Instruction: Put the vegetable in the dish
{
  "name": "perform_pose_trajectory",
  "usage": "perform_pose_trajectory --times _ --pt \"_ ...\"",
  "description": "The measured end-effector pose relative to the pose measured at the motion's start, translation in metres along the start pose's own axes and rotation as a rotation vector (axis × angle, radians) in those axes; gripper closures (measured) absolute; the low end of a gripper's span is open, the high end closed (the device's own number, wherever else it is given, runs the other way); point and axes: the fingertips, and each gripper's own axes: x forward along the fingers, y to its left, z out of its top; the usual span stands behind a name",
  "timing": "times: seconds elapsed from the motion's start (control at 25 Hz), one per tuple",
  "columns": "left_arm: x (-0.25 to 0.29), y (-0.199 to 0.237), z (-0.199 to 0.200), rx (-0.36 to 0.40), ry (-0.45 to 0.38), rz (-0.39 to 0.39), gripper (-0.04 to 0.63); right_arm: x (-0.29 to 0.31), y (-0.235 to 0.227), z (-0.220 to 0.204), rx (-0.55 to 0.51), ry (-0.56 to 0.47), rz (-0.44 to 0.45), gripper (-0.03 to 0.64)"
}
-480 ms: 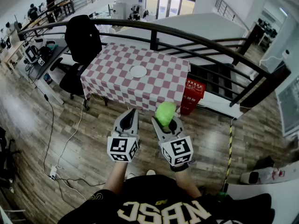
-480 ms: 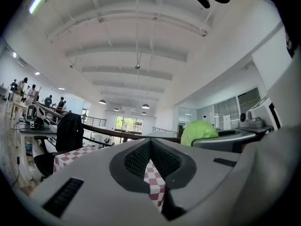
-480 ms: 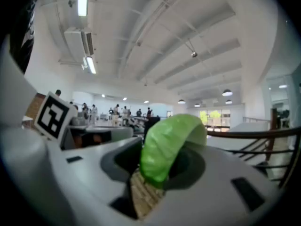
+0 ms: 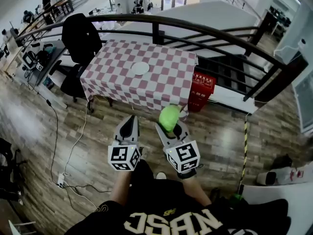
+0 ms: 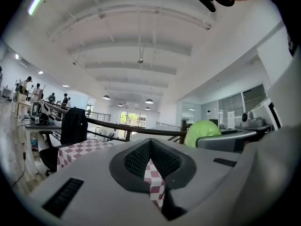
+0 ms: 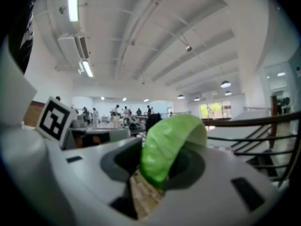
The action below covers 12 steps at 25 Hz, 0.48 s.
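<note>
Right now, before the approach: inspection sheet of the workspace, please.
Surface: checkered table, ahead of the person, not yet reached.
Job's things: white dish on the table, looks empty; green vegetable carried.
Clutter: nothing seen on the table besides the dish.
Grippers: right gripper shut on the vegetable; left gripper shut, empty.
Cables: black cable and power strip on the wood floor, left.
Surroundings: black chair, railing, red box beside the table.

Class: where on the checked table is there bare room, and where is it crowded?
The table is bare all round the white dish; the widest patch lies towards the red box. Crowded only off its left edge, by the black chair.
</note>
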Motion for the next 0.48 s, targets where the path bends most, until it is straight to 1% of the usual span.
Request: perform_pose_trajectory --times 0.12,0.24,0.36,0.48 --pt "0.005 0.015 -0.018 -0.018 0.045 0.019 0.577 0.010 0.002 -0.015 0.048 0.026 0.018 0.466" --pt "0.029 0.022 -0.022 -0.007 0.050 -0.011 0.576 0.031 -0.007 -0.023 0.059 0.038 0.015 0.466" --pt "0.061 0.037 -0.025 -0.004 0.052 -0.039 0.577 0.063 -0.026 -0.026 0.079 0.053 -0.006 0.466" --pt "0.098 0.060 -0.019 -0.005 0.049 -0.064 0.576 0.099 -0.052 -0.016 0.122 0.056 -0.039 0.466"
